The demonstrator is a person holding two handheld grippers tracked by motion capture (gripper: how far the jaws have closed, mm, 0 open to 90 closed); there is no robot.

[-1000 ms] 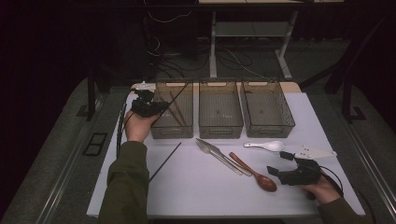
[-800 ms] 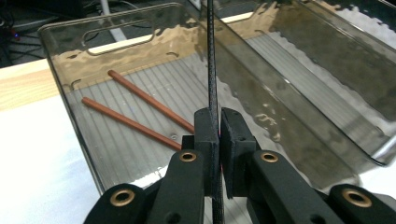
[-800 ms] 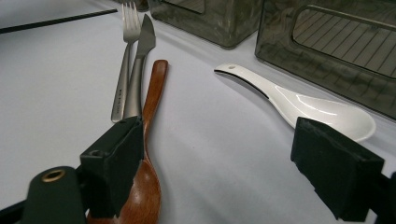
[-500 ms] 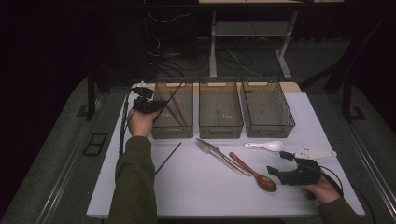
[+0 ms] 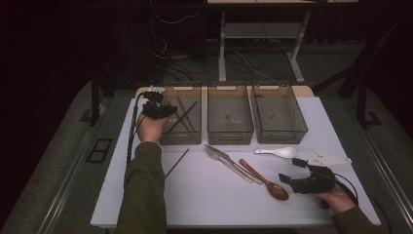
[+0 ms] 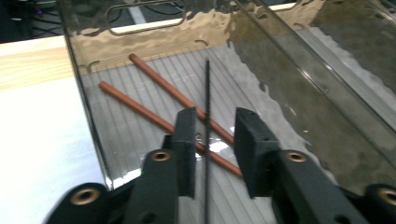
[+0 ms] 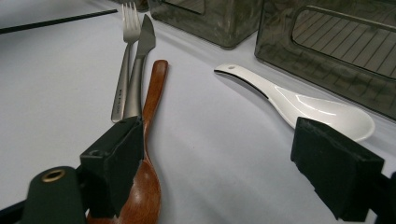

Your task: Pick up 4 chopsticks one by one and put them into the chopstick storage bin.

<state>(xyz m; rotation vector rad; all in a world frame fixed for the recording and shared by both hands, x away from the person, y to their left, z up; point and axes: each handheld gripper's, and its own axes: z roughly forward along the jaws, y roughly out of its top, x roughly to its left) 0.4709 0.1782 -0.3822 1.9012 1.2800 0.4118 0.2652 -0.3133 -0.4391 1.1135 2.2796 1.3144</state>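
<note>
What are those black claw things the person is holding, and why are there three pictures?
Those are grippers: hand-held tools with two black jaws that pinch things. A person holds one in each hand. One picture comes from a camera high above the white table. The other two come from small cameras riding on the grippers, looking along their jaws.

The left gripper is over the left bin. Its jaws have just been opening, and a thin black chopstick stands between them without being pinched. Two brown chopsticks already lie in that bin.

The right gripper waits open, holding nothing. Near it lie a wooden spoon, a white spoon, a fork and a knife. Another black chopstick lies on the table too.
</note>
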